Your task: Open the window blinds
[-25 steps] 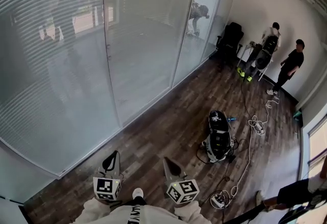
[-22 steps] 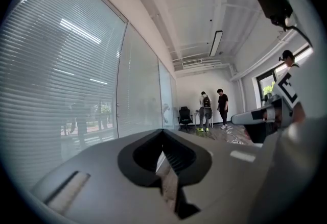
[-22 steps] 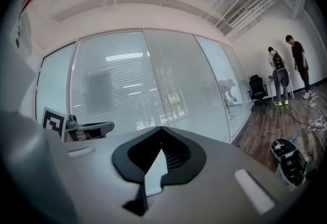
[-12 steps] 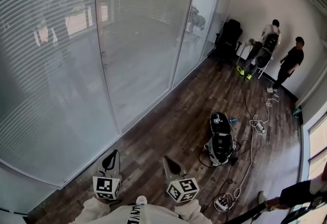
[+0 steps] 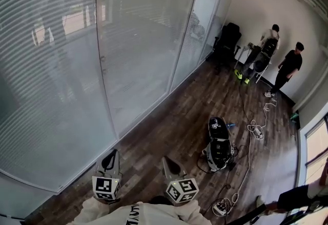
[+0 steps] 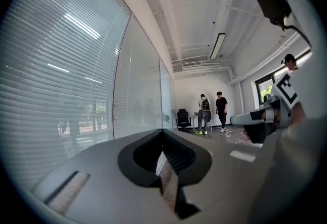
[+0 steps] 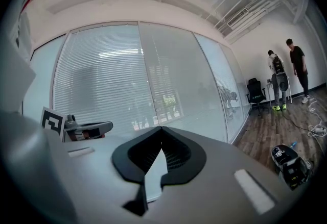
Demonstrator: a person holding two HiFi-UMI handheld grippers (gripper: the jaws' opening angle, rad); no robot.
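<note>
In the head view, the left gripper [image 5: 111,156] and the right gripper [image 5: 167,161] sit side by side, low over the dark wood floor [image 5: 169,121]. The lowered window blinds [image 5: 46,65] cover the glass wall ahead, well apart from both. A black backpack [image 5: 219,141] lies to the right, and 2 people [image 5: 268,47] stand by the far wall.

In the left gripper view, the jaws are clenched tip to tip with nothing between them, and the blinds fill the left side.

In the right gripper view, the jaws are pressed together and empty, with the blinds straight ahead.
</note>
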